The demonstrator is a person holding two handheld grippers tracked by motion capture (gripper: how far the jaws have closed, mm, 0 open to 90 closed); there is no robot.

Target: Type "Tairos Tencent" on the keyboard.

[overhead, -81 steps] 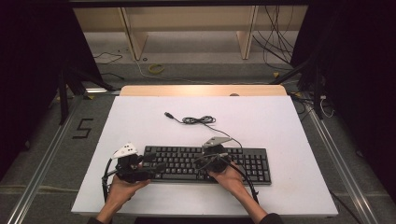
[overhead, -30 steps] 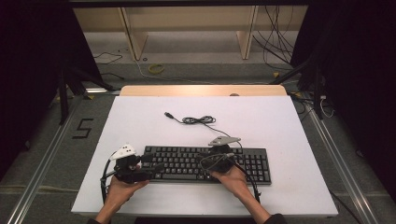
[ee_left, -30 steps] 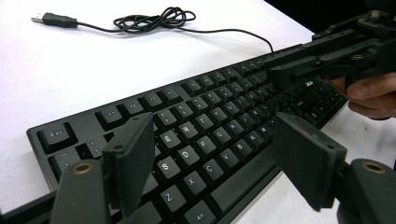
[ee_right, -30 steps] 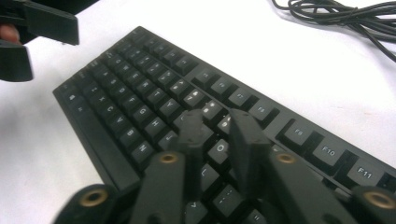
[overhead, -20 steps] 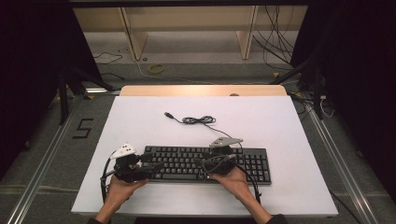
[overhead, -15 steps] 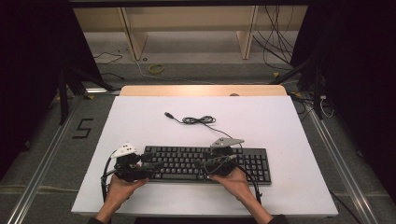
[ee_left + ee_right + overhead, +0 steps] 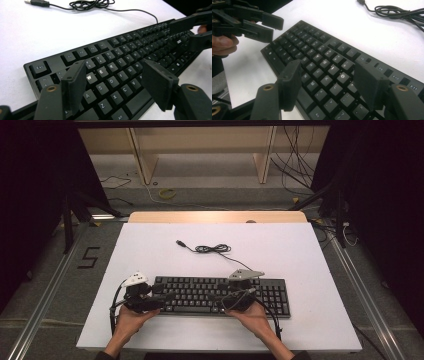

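Spanning most of the near half of the white counter (image 7: 300,250), the black keyboard (image 7: 220,295) lies flat, its long side running along the counter's near edge and set a little in from it. It is full-size, with dark keys and pale legends. Its thin black cable (image 7: 212,249) runs toward the counter's middle, bunched in a loose coil and ending in a plug. The far half of the counter and both side margins lie bare. The left gripper (image 7: 156,298) hangs over the keyboard's left end, its fingers (image 7: 75,85) spread wide above the letter keys, holding nothing, having just closed slightly. The right gripper (image 7: 227,299) hovers right of centre, fingers (image 7: 369,83) likewise apart and empty, having just opened.
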